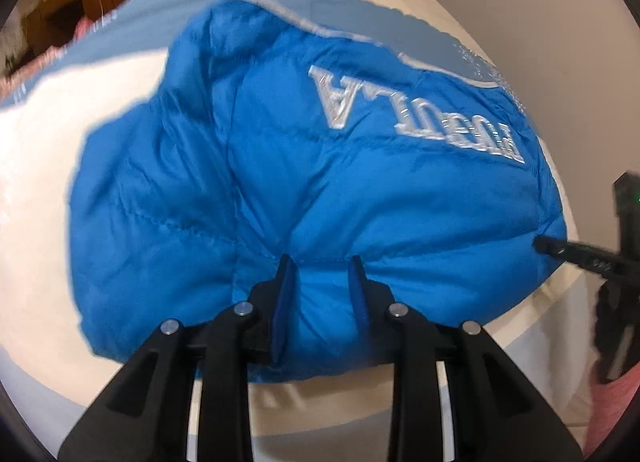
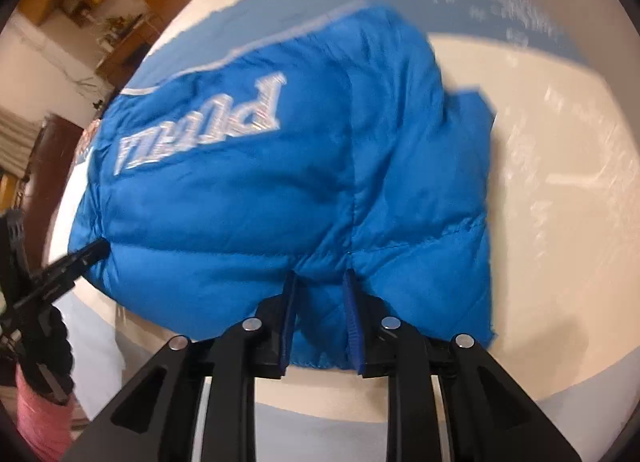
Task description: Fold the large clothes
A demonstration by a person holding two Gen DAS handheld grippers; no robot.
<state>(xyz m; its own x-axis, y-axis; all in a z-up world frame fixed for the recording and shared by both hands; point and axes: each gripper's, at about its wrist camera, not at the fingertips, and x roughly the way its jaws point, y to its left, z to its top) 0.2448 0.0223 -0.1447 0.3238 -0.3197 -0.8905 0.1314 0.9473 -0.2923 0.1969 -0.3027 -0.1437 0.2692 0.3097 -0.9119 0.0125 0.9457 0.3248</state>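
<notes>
A puffy bright-blue quilted jacket lies bunched on a bed covering of cream and pale-blue patches, with pale embroidered lettering across its padded surface, reading upside down from both cameras.

The left gripper has a thick fold of the jacket's near edge between its two blue-padded fingers; the fingers are not fully together, but fabric fills the gap and puckers around them, so it looks clenched on the jacket. Off to that gripper's right, the tip of the other tool presses into the same edge.

The right gripper is likewise clamped on a wad of the jacket directly ahead of its fingers, at a seam. To its left, the left tool meets the fabric, near a pink sleeve.

Both views are motion-blurred. Judging by the paired grip on one edge, the step in hand appears to be a fold — carrying this edge across the rest of the garment, which stretches away in front of both tools. How many folds are done cannot be told.

The next move likely calls for both tools travelling forward together at matching height — keeping the edge taut — then letting go only once the layer lies flat, as slippery padded fabric tends to spring back.
</notes>
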